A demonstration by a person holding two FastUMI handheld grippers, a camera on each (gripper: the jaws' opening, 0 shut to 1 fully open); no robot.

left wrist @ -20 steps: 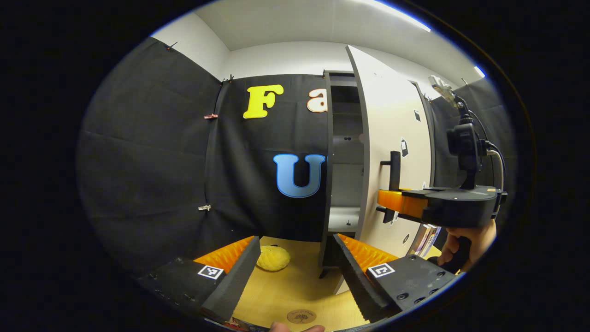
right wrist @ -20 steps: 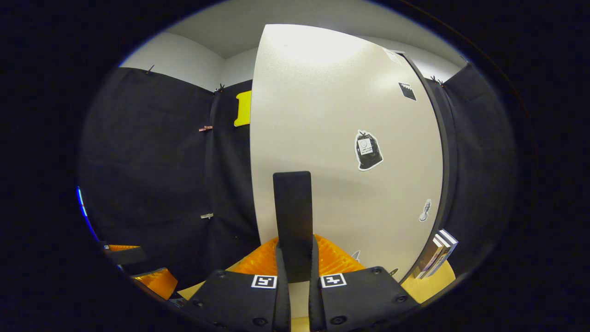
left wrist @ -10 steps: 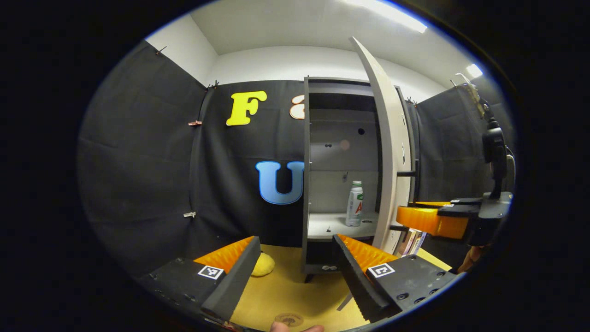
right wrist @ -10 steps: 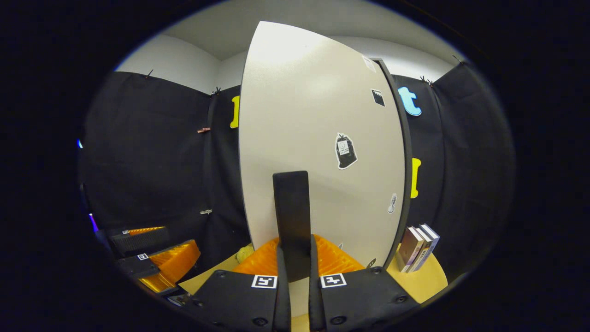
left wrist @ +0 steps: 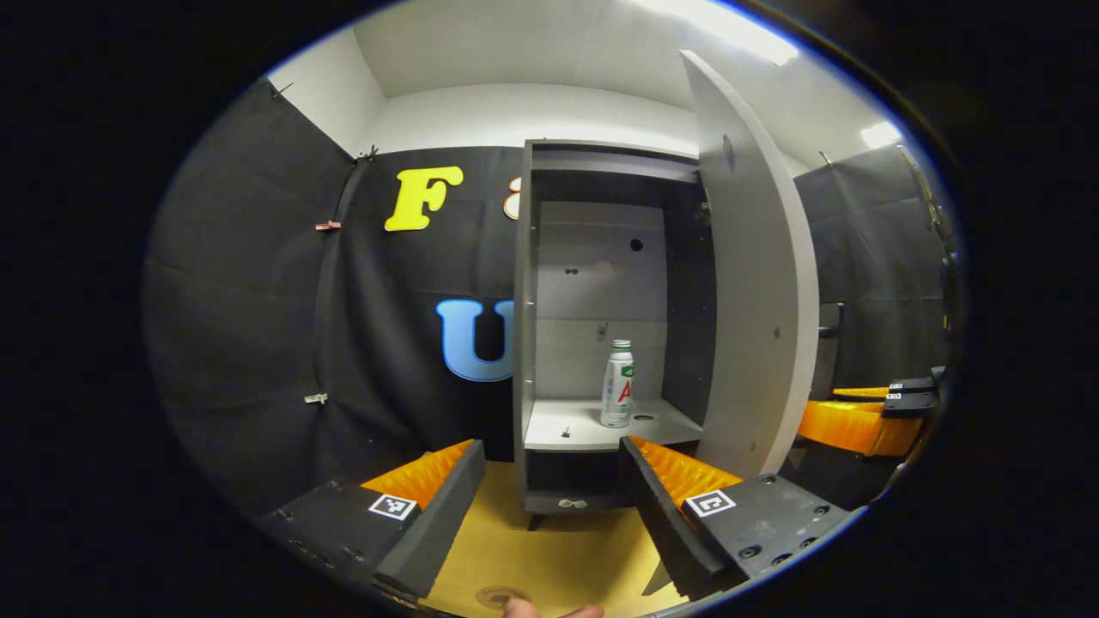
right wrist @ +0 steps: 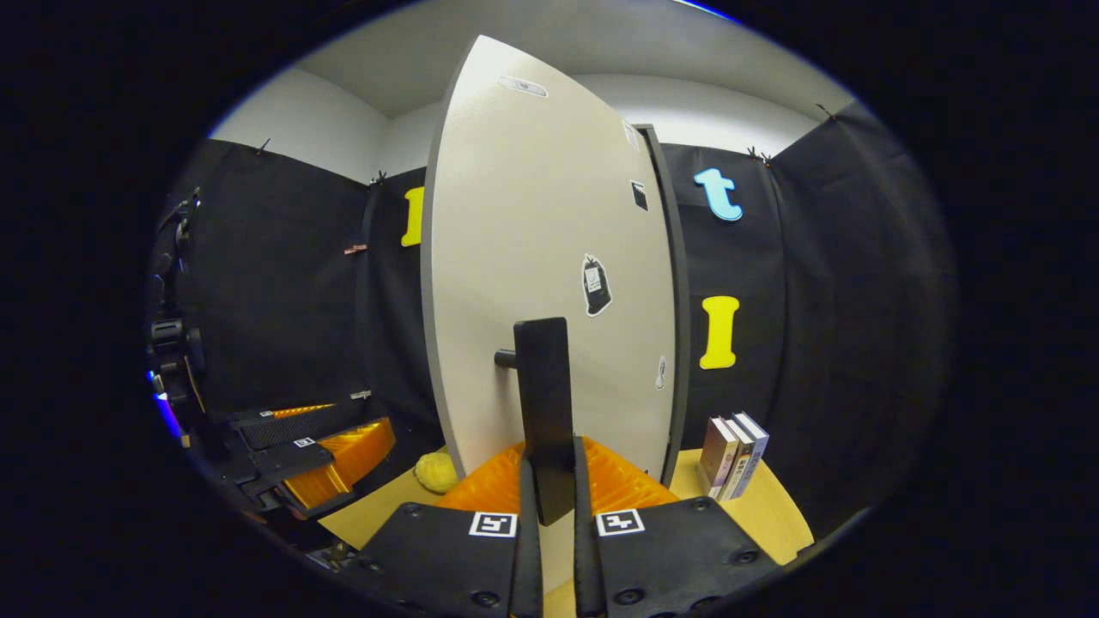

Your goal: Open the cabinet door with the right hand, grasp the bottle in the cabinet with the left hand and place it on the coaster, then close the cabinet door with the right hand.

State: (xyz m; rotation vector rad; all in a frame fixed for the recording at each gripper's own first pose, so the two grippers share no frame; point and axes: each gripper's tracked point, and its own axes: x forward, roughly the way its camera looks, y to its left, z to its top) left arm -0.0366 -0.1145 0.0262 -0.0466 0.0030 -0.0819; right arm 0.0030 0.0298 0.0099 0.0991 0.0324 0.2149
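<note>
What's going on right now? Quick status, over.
Right hand-held gripper shut on door handle, door open. Left hand-held gripper open. Bottle upright on shelf, path clear.

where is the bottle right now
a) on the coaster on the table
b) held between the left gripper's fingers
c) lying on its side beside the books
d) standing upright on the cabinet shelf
d: in the left gripper view the bottle stands upright on the cabinet shelf behind the open door, while the left gripper is open, short of the bottle.
</note>
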